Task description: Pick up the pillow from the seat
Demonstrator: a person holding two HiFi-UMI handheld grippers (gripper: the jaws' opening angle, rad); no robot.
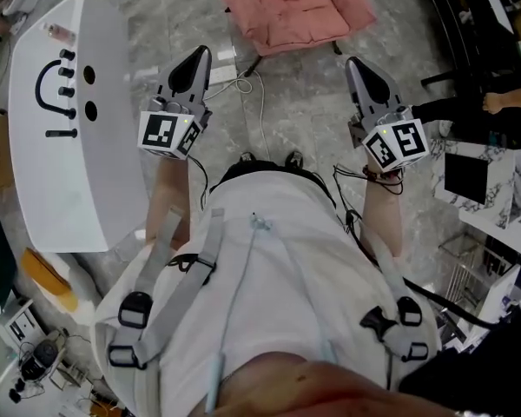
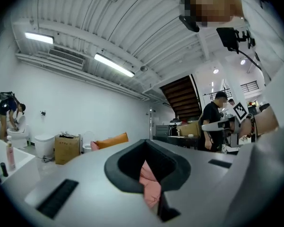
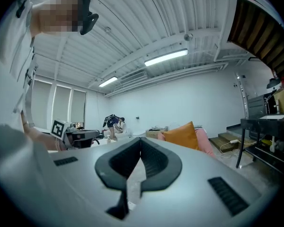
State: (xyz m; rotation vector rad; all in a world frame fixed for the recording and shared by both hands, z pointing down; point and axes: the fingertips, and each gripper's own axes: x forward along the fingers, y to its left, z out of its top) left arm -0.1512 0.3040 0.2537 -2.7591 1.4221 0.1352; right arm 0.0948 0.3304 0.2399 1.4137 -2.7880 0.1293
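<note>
Both my claws, left [image 1: 200,56] and right [image 1: 357,64], are shut and empty, held level since the seat [image 1: 286,11] isn't within reach yet. The pillow [image 3: 180,136], probably that orange one, rests there, well ahead.

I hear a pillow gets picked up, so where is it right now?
The orange pillow sits on the pink seat, which is at the top centre of the head view. In the right gripper view the pillow shows right of centre.

Left gripper [image 2: 146,145]: jaws closed together, nothing held.
Orange pillow [image 2: 112,140] is seen well beyond it, near a cardboard box [image 2: 67,148].
</note>
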